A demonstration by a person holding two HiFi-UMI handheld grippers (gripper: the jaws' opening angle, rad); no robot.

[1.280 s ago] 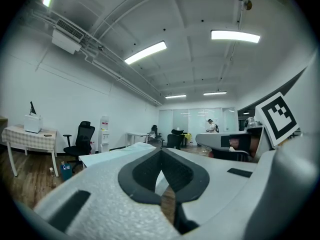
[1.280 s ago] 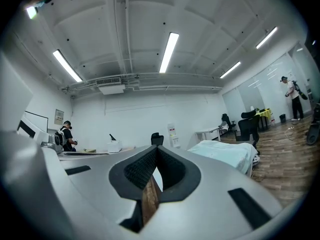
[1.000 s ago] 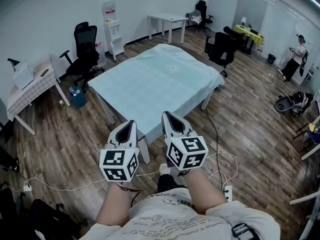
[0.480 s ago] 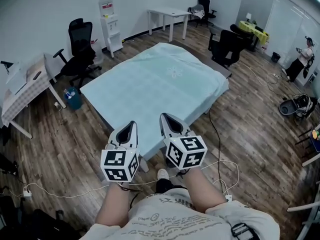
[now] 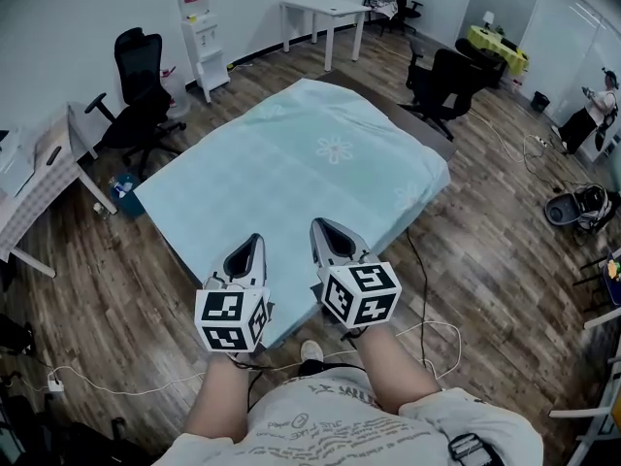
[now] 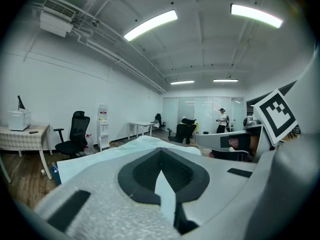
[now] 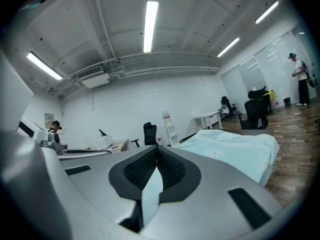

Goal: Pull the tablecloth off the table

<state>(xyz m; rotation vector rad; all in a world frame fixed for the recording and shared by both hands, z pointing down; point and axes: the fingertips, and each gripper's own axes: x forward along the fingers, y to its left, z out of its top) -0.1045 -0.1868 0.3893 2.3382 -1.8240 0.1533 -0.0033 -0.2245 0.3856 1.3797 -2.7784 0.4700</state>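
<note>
Far left: desk with a checked cover against the wall, chair and blue bin just beside it. A strip of bare floor runs between these and the cloth's left edge. A thin cable lies across the boards lower left.

Centre: pale teal cloth covers most of the table, corner toward the camera. Left edge hangs straight down. Near corner is drawn up to the two grippers, the fabric dropping below them toward a shoe.

Left gripper: jaws together, a sliver of teal cloth pinched between the pads. Right gripper, close alongside: the same, jaws clamped on a thin fold of cloth. Both held level over the near corner.

Far right corner: a dark band of tabletop shows bare beyond the cloth's far edge. The right edge drapes in folds.

Right: black chair stands near that bare corner. Wide floor beyond, crossed by a second cable running from under the table. A person stands well apart at the right wall.
</note>
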